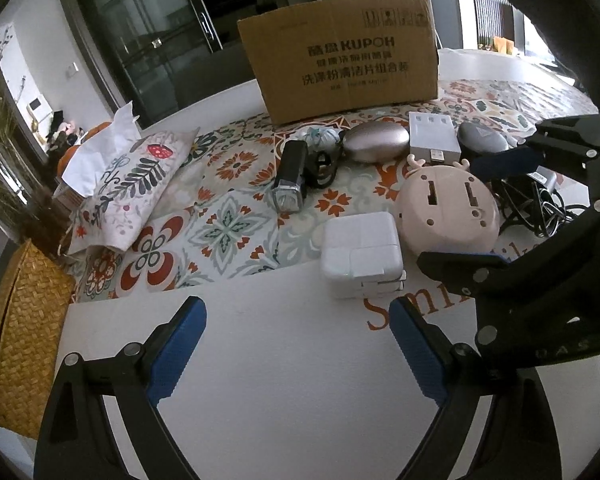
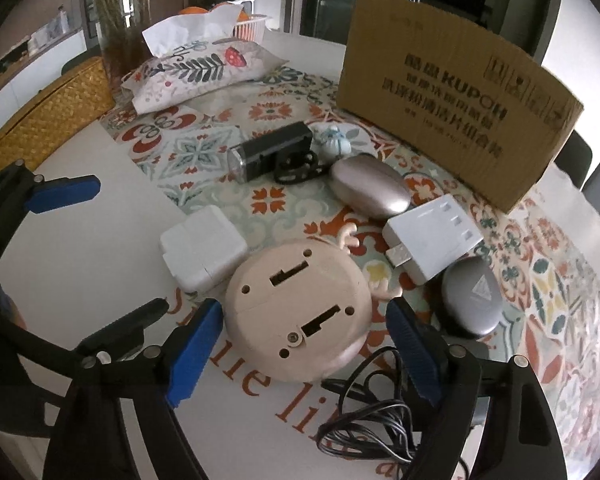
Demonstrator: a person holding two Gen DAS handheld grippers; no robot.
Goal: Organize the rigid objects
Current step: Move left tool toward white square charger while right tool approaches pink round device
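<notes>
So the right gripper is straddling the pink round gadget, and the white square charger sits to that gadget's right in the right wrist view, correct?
Not quite: in the right wrist view the white square charger sits to the left of the pink round gadget, not its right. The right gripper does straddle that gadget.

My two feeds show soft, dull daylight from bright, blown-out windows behind the cardboard box (image 1: pixel 340 60), so the white worktop (image 1: pixel 280 360) looks evenly lit with only faint shadows under the things on it. Both fisheye pictures bend strongly toward the edges and go black in the corners. The right wrist view is slightly smeared on the box lettering, and colours look washed out.
</notes>
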